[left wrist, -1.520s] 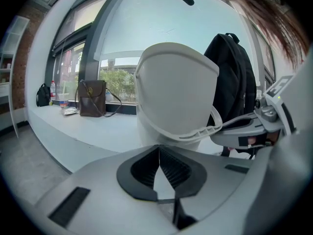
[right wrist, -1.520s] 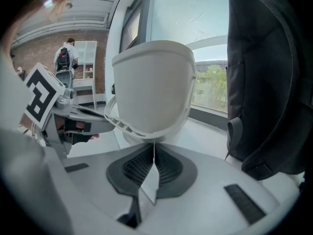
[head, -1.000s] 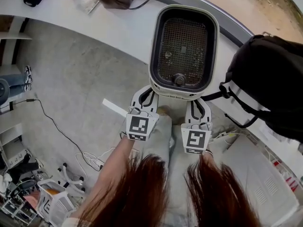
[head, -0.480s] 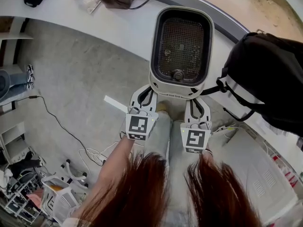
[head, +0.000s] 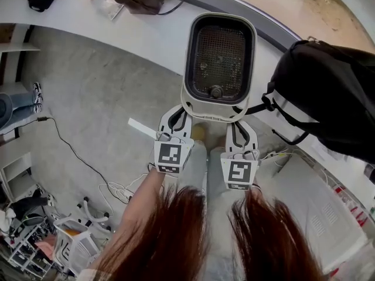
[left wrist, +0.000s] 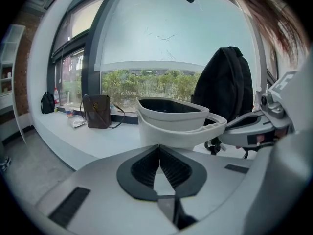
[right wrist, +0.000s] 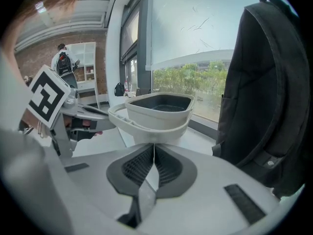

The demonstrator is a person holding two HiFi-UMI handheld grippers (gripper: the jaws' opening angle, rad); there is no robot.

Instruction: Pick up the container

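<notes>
We hold the white container [head: 188,69] up in the air by the counter [head: 140,34]. Our left gripper [head: 184,108] and right gripper [head: 239,119] have their jaws shut tight on its near rim. Inside are a wire mesh [head: 222,45] and a round knob [head: 216,91].

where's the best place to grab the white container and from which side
The thin lip jutting round the white container, at its near end, from the person's side; the body looks too wide for jaws. The left tool and right tool are shut on it there.
</notes>
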